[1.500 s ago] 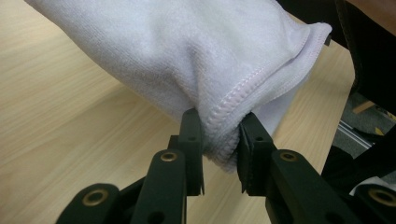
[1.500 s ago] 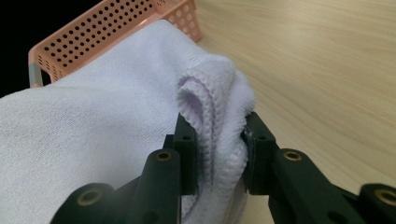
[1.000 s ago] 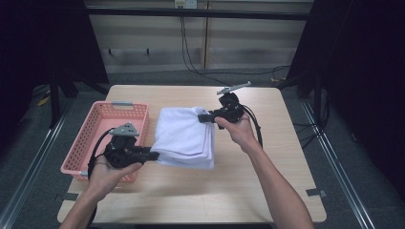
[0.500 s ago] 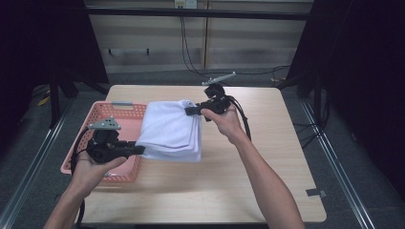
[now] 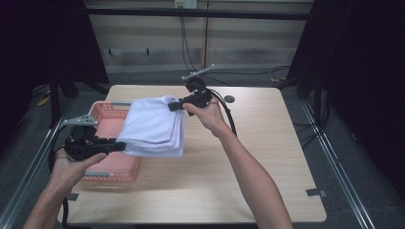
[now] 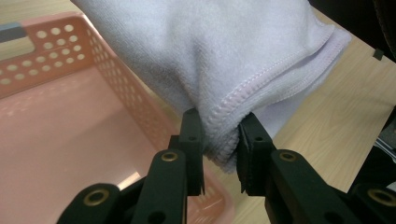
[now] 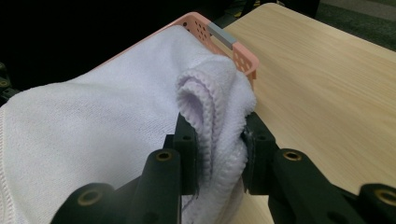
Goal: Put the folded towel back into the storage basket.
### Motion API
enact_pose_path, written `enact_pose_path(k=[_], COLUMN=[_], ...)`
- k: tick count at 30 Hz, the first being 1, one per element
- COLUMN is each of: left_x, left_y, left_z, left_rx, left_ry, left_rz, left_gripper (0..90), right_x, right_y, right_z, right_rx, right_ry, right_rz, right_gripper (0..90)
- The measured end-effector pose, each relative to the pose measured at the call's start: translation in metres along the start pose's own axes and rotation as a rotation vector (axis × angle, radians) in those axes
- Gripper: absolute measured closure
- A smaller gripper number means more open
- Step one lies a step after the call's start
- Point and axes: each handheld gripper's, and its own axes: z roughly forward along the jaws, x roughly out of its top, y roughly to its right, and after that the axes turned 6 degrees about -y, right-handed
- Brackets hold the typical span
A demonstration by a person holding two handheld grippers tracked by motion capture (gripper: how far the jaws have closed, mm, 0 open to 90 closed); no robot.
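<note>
Left tool (image 5: 114, 145) pinches the near corner of the folded white towel (image 5: 153, 129). Towel hangs in the air, stretched over the pink basket (image 5: 102, 114) edge and the desk (image 5: 267, 157). Farther back, right tool (image 5: 174, 106) pinches the far bunched corner.

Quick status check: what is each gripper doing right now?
Left gripper: closed on a corner of the folded white towel.
Right gripper: closed on the towel's opposite corner.
</note>
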Motion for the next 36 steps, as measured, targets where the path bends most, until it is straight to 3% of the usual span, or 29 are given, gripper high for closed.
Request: enact_pose_path(k=[6, 9, 14, 24, 36], left_x=[-0.008, -0.018, -0.028, -0.043, -0.051], left_y=[-0.013, -0.024, -0.036, -0.052, -0.067], left_z=[-0.011, -0.018, -0.028, -0.039, -0.060], left_rx=[0.019, 0.033, 0.051, 0.081, 0.109], left_ry=[0.008, 0.022, 0.023, 0.024, 0.034], left_rz=[-0.025, -0.060, -0.072, -0.106, -0.145], left_gripper=[74.7, 74.7, 74.8, 74.8, 75.0], right_x=[0.020, 0.029, 0.039, 0.047, 0.058], right_y=[-0.009, -0.014, -0.021, -0.031, -0.045], right_z=[0.020, 0.030, 0.049, 0.078, 0.095], right_rx=[0.012, 0.014, 0.026, 0.043, 0.045], right_ry=[-0.007, -0.019, -0.029, -0.040, -0.040], right_rz=[-0.010, -0.010, -0.013, -0.007, -0.002], right_gripper=[71.7, 71.6, 71.7, 71.7, 71.6])
